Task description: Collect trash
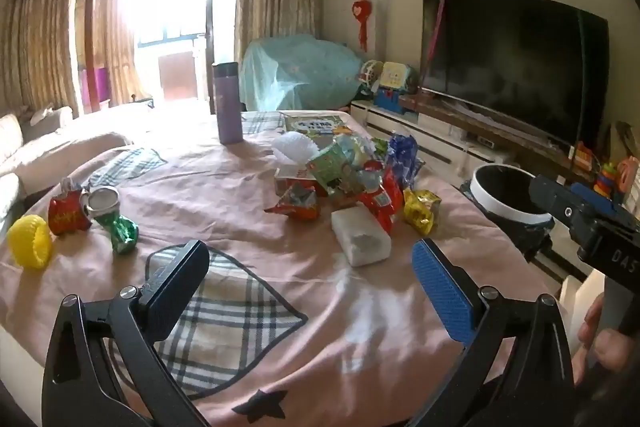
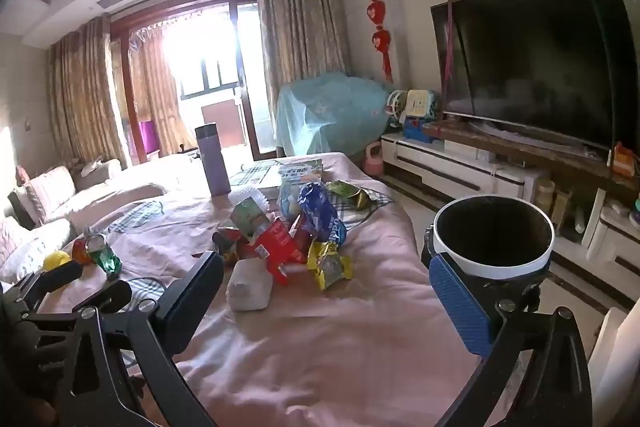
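Observation:
A heap of snack wrappers (image 1: 352,171) lies on the pink tablecloth (image 1: 248,195), with a white tissue pack (image 1: 362,237) and a yellow wrapper (image 1: 420,211) at its near edge. The heap shows in the right wrist view (image 2: 288,227) too. A red wrapper (image 1: 66,213), a crushed green can (image 1: 116,223) and a yellow foam net (image 1: 30,241) lie at the left. A white-rimmed trash bin (image 2: 494,237) stands beside the table's right edge. My left gripper (image 1: 310,283) is open and empty above the cloth. My right gripper (image 2: 324,297) is open and empty, near the tissue pack (image 2: 248,285).
A purple thermos (image 1: 228,103) and a picture book (image 1: 316,125) stand at the table's far side. A sofa (image 1: 24,155) lies left. A TV (image 1: 512,63) on a low cabinet (image 1: 424,131) with toys fills the right wall.

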### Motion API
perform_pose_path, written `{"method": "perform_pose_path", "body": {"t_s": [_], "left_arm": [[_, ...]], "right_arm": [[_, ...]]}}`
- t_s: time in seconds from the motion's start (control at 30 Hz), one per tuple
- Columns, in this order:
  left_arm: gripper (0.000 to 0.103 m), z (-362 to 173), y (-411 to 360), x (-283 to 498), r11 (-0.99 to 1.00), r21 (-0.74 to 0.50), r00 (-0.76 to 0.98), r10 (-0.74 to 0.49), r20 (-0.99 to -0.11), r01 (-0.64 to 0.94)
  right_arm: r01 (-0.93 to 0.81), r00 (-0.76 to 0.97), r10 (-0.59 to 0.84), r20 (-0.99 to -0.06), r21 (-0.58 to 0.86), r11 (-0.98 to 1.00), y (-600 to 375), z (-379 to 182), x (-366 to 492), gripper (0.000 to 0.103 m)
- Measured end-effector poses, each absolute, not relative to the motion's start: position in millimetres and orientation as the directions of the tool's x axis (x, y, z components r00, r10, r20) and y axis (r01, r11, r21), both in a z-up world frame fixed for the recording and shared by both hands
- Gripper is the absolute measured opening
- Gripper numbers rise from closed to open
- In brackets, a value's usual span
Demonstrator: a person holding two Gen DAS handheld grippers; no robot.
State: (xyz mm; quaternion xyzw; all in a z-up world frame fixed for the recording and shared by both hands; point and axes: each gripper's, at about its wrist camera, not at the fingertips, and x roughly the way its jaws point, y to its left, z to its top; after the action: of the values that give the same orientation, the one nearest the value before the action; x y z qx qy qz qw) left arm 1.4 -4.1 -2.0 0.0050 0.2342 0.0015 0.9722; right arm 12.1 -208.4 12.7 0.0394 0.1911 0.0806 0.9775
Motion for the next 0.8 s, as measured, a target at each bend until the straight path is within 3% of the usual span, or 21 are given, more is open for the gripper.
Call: {"method": "perform_pose_path", "body": {"t_s": [0.8], "left_arm": [[0.103, -4.5, -2.1, -2.5, 1.0, -0.027, 0.88, -0.025, -0.474, 0.014]], "right_arm": [[-0.163, 0.905, 0.202, -0.374, 0.133, 0.978, -214.2, 11.2, 5.6, 0.103]]}}
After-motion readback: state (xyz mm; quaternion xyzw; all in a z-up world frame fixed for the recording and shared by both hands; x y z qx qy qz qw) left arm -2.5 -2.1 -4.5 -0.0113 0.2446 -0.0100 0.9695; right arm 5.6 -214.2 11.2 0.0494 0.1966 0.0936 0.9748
